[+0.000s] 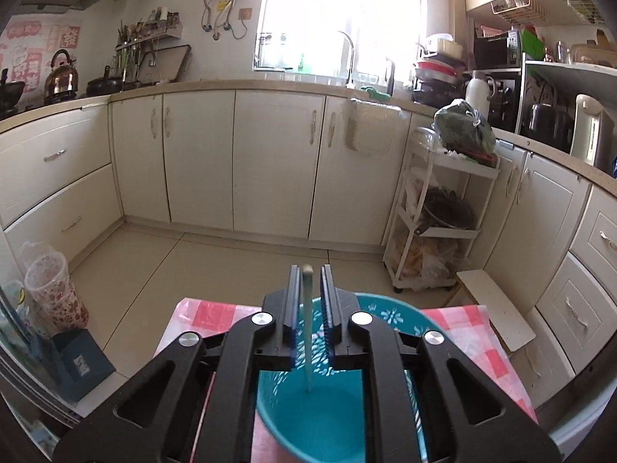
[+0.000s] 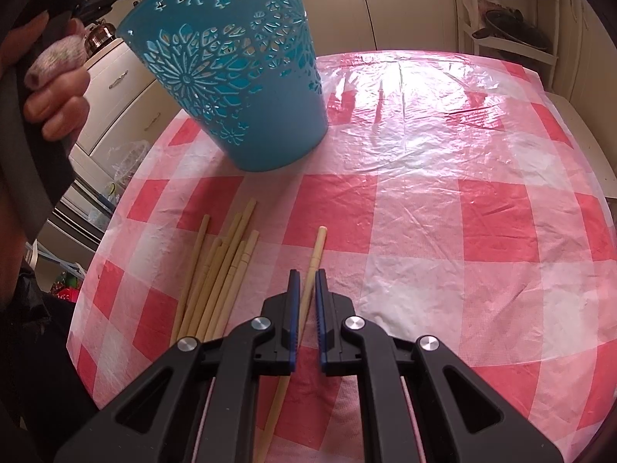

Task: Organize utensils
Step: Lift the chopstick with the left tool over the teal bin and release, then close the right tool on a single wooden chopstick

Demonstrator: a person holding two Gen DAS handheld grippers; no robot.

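Note:
A teal cut-out cup [image 1: 320, 420] stands on the pink checked tablecloth [image 1: 216, 316]. My left gripper [image 1: 310, 270] hangs over its mouth. A pale chopstick [image 1: 307, 328] stands between its jaws with a gap on each side, its lower tip down in the cup. In the right wrist view the cup [image 2: 239, 88] is at the far left of the table. A bundle of several chopsticks [image 2: 216, 277] lies in front of it. My right gripper [image 2: 306, 274] points down at the cloth, shut narrowly on a single chopstick [image 2: 317, 250] that lies apart from the bundle.
A person's hand [image 2: 58, 96] holds the left gripper's handle at the left edge. The checked tablecloth [image 2: 443, 212] stretches bare to the right. Beyond the table are cream kitchen cabinets [image 1: 270, 162], a white shelf trolley [image 1: 435, 223] and a plastic jug [image 1: 50, 289] on the floor.

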